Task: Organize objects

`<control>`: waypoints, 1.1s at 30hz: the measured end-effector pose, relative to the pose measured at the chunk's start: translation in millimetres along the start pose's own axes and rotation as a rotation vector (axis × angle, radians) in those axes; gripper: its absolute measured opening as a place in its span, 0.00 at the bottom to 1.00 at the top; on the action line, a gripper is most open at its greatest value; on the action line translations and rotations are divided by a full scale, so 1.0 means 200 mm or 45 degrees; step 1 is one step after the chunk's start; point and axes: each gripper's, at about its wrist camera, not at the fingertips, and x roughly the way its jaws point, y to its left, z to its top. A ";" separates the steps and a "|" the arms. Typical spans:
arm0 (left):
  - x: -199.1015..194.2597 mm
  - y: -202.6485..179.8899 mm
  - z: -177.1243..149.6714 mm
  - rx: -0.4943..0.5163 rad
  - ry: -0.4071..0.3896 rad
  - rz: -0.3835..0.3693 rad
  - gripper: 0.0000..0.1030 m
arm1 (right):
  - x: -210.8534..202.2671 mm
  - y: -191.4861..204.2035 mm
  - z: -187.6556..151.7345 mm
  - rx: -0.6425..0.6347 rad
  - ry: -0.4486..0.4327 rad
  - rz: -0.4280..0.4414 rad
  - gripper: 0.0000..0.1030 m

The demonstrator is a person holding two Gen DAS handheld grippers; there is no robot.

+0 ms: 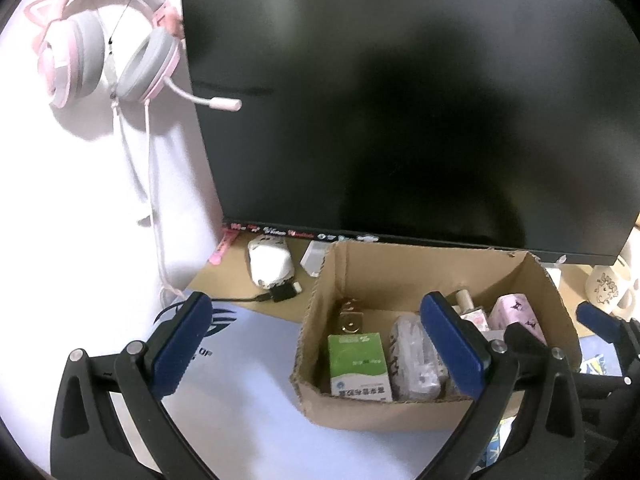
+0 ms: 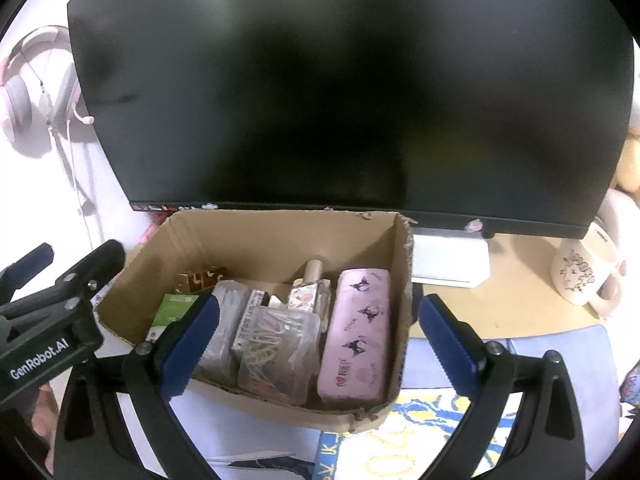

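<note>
My right claw (image 2: 318,334) hung wide open and empty over the cardboard box (image 2: 280,240). My left claw (image 1: 316,340) was open too. I judged withdrawing straight back, clear of the pink case (image 2: 356,332), was best.

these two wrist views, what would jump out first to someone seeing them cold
The big dark monitor fills the upper half of both views. Right below it sits an open cardboard box packed with small things, notably a pink case with cartoon prints along its right wall and a green carton at its left. A pink headset hangs on the white wall left of the monitor.
</note>
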 end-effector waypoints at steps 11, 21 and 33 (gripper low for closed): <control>-0.19 0.05 0.00 0.024 -0.060 0.041 1.00 | -0.15 -0.04 0.02 -0.048 -0.058 0.030 1.00; -0.31 0.13 -0.02 0.034 -0.098 0.097 1.00 | -0.25 0.04 -0.01 -0.123 -0.093 -0.021 1.00; -0.53 0.20 -0.07 -0.014 -0.192 0.062 1.00 | -0.37 0.02 -0.06 -0.089 -0.122 -0.086 1.00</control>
